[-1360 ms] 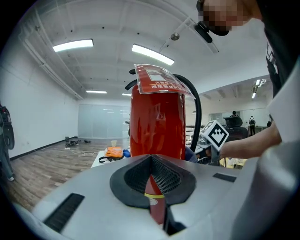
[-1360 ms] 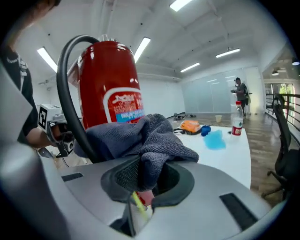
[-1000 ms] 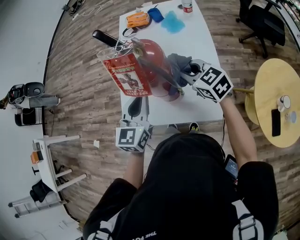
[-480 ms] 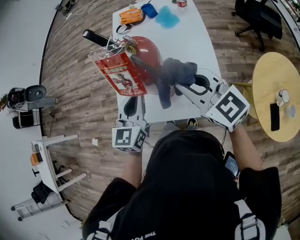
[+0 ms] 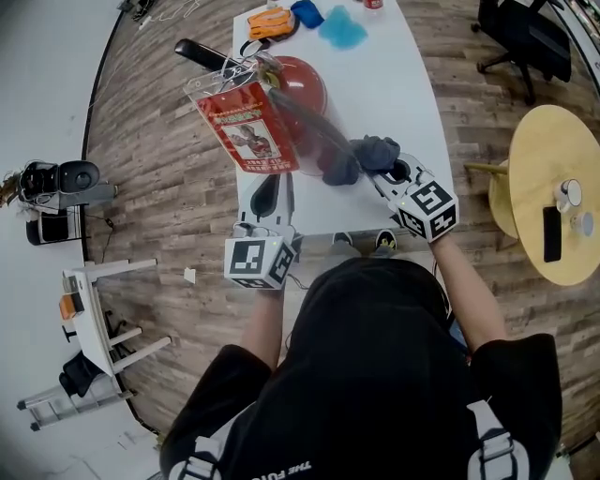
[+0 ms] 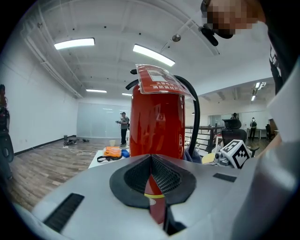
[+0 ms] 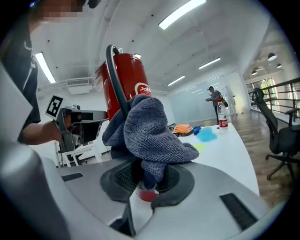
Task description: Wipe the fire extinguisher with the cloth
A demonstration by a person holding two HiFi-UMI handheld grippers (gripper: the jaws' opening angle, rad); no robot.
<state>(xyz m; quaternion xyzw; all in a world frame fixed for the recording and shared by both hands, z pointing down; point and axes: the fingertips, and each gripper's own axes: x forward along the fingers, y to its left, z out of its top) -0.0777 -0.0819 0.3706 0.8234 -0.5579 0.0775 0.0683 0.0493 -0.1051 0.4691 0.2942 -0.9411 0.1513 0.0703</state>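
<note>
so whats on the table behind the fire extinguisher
Beyond the fire extinguisher, at the table's far end, lie an orange bundle, a dark blue item, a light blue item and a bottle. The extinguisher's body hides the tabletop right behind it.

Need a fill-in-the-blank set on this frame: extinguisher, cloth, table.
1. The right hand-held gripper is shut on a grey ___.
2. The extinguisher has a ___ body.
3. It stands on a ___ table.
Missing words: cloth; red; white.
</note>
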